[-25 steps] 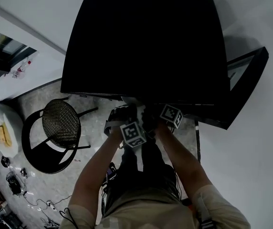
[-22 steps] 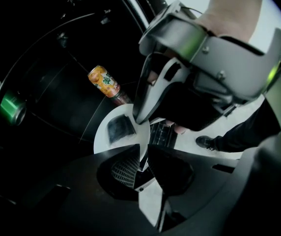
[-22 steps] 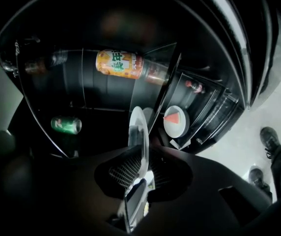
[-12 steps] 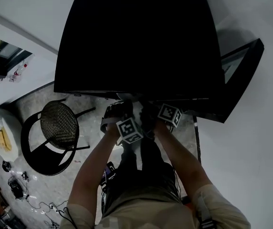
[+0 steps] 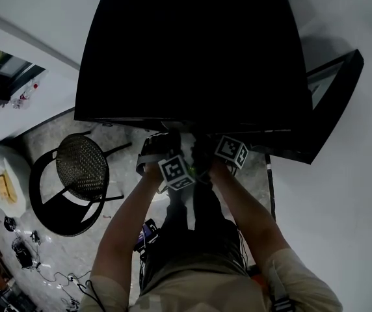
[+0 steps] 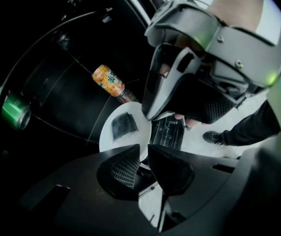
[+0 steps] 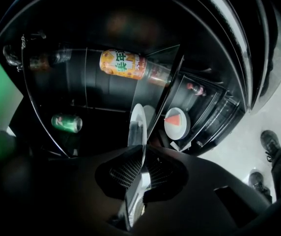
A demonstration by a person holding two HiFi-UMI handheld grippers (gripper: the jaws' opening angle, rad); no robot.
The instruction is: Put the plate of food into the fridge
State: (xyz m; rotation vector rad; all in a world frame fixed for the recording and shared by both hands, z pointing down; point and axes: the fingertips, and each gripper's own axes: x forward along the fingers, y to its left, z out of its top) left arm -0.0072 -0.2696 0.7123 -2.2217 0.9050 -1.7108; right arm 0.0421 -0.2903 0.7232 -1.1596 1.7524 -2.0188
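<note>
Head view: black fridge (image 5: 192, 51) open, door (image 5: 332, 103) swung out at right.
Left gripper view: left tongs (image 6: 143, 154) pinching rim of white plate (image 6: 112, 140), dark food (image 6: 122, 125) on it.
Right gripper view: right tongs (image 7: 143, 159) clamped on plate, edge-on before fridge shelves.

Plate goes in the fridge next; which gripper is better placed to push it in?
Probably right: the right gripper clamps the plate, facing into the fridge; the left gripper holds its rim, angled down.

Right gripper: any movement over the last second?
No. The right gripper has held its place: in the head view its cube sits just below the fridge's front edge, as before.
</note>
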